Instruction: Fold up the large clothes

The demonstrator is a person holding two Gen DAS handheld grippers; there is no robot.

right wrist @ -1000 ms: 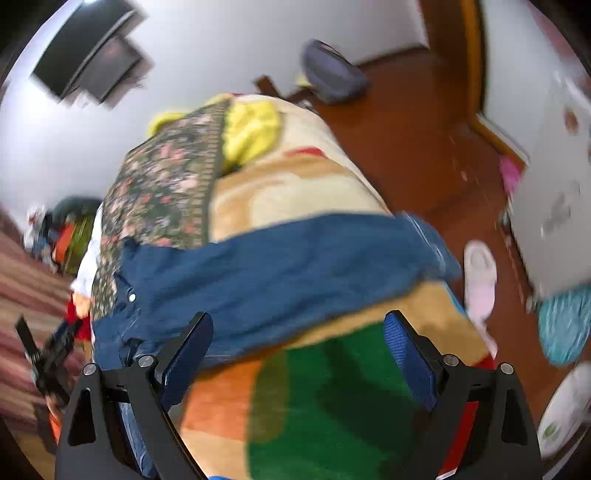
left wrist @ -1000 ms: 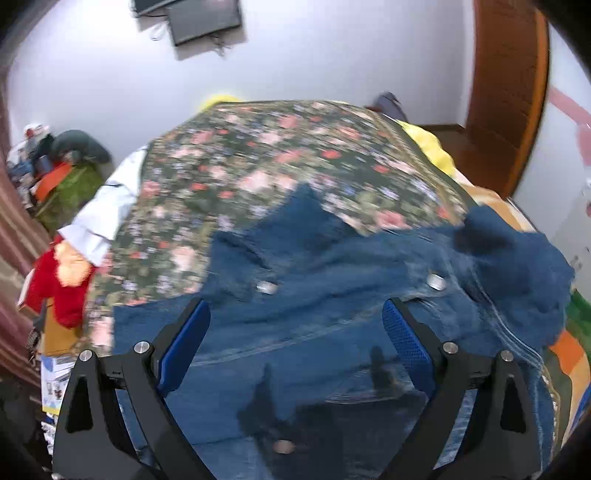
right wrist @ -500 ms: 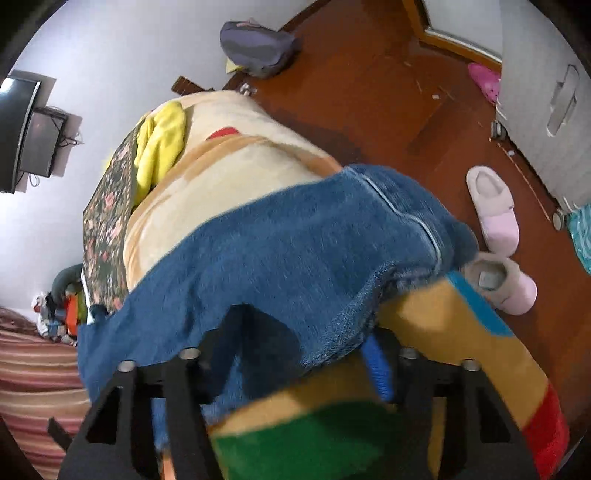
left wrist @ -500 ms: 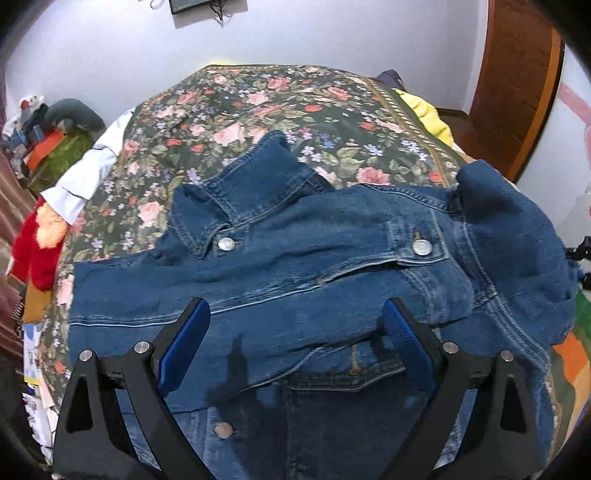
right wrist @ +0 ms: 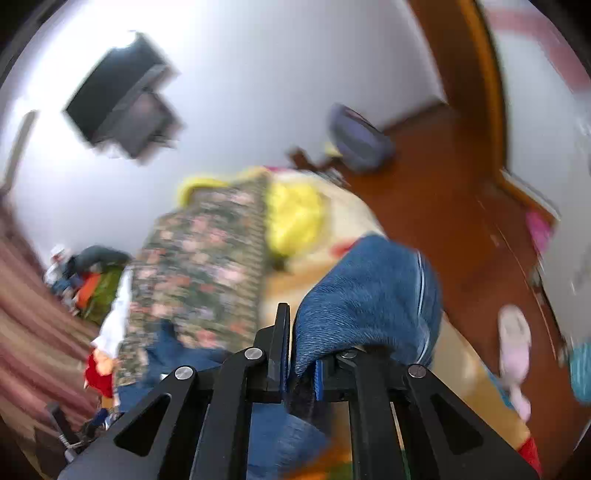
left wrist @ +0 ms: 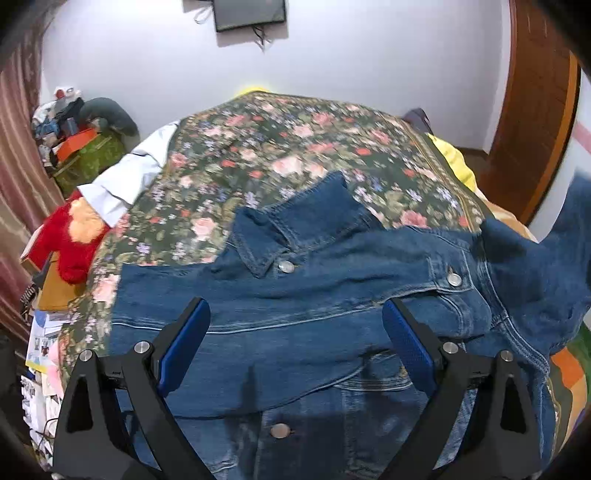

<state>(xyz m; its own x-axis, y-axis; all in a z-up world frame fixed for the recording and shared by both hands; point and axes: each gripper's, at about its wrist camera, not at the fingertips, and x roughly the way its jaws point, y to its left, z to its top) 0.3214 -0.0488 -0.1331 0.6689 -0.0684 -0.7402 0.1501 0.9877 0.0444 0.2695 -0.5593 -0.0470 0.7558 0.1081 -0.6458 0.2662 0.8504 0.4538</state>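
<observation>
Denim jacket (left wrist: pixel 332 295) is lying spread across a bed covered by a floral bedspread (left wrist: pixel 288 155), seen from the left wrist camera. A white wall with a dark screen (left wrist: pixel 249 13) is standing behind the bed, a wooden door (left wrist: pixel 532 110) is showing at the right, and a red plush toy (left wrist: pixel 70 236) is sitting beside clutter at the left. The jacket's lower hem is running out of frame, and its right part is rising blurred at the edge. Its collar is pointing away, with one sleeve folded across the chest and metal buttons showing. The left gripper (left wrist: pixel 295 343) is hovering over the denim with its fingers spread wide, holding nothing.

From the right wrist camera everything is smearing with motion. The bedspread (right wrist: pixel 199 258), a yellow cloth (right wrist: pixel 295 218), a brown floor (right wrist: pixel 424 206) and a pink slipper (right wrist: pixel 515 343) are barely readable. The right gripper (right wrist: pixel 299 363) is pinching the jacket's sleeve (right wrist: pixel 365 299) between nearly closed fingers, the cuff bunching above them.
</observation>
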